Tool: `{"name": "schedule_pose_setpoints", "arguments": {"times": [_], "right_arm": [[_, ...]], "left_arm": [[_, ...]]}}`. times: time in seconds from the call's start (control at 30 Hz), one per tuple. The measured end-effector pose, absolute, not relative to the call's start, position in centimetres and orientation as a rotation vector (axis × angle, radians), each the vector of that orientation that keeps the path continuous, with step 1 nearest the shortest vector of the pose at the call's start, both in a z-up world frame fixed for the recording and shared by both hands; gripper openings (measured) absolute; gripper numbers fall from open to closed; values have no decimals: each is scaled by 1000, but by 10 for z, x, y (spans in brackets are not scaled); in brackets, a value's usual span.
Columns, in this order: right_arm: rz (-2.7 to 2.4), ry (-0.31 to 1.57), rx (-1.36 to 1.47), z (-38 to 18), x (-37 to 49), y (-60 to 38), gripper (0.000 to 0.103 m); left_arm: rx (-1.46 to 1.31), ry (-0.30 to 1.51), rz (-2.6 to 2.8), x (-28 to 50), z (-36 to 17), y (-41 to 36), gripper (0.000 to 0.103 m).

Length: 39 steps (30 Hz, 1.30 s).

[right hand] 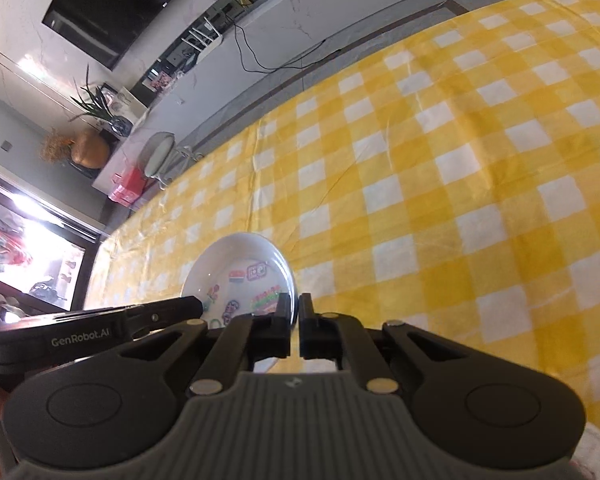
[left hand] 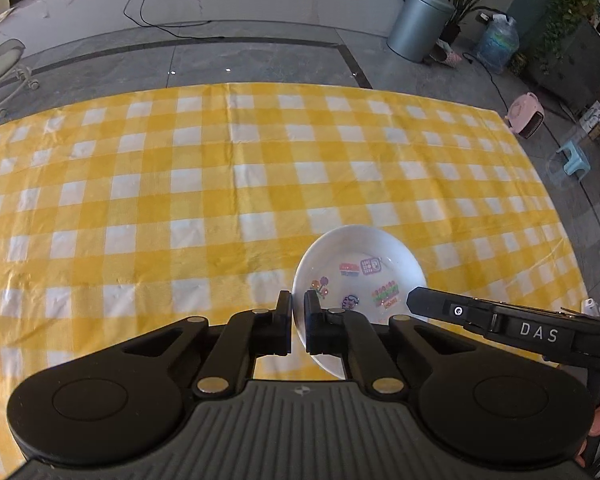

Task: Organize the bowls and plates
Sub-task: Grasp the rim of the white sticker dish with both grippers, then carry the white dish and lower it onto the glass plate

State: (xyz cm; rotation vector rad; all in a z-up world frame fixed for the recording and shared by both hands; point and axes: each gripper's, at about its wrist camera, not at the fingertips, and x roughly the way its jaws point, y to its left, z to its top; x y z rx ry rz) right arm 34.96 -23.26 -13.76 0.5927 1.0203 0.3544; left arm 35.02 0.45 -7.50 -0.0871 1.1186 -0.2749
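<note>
A white bowl (left hand: 360, 268) with coloured stickers inside sits over the yellow checked tablecloth (left hand: 220, 180). My left gripper (left hand: 297, 306) is shut on the bowl's left rim, one finger inside and one outside. My right gripper (right hand: 296, 308) is shut on the bowl's right rim; the bowl (right hand: 236, 268) shows to its left. Each gripper's body shows in the other's view: the right one (left hand: 500, 320) and the left one (right hand: 100, 328). Whether the bowl rests on the cloth or is lifted I cannot tell.
The table's far edge (left hand: 260, 86) borders grey floor. Beyond stand a metal bin (left hand: 418, 24), a water jug (left hand: 498, 42), a pink heater (left hand: 526, 114), a small blue stool (left hand: 572, 158) and a chair (left hand: 0, 72).
</note>
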Motion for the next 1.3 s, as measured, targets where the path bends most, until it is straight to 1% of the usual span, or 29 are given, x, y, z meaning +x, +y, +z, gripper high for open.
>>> {"name": "schedule_pose_setpoints", "arguments": {"times": [0.23, 0.47, 0.7, 0.93, 1.07, 1.3], "right_arm": [[367, 992, 551, -106, 310, -277, 0], [352, 945, 558, -85, 268, -312, 0], [326, 968, 577, -102, 224, -342, 0], [293, 987, 586, -120, 186, -361, 0], [281, 1036, 615, -133, 178, -367, 0], [266, 1060, 562, -139, 180, -356, 0]], "left_arm": [[-144, 1044, -286, 301, -55, -32, 5], [-204, 1008, -297, 260, -42, -58, 5], [-182, 992, -301, 217, -48, -94, 5], [-251, 970, -308, 184, -70, -107, 5], [-282, 968, -292, 177, -85, -106, 5], [-300, 970, -252, 175, -99, -101, 5]]}}
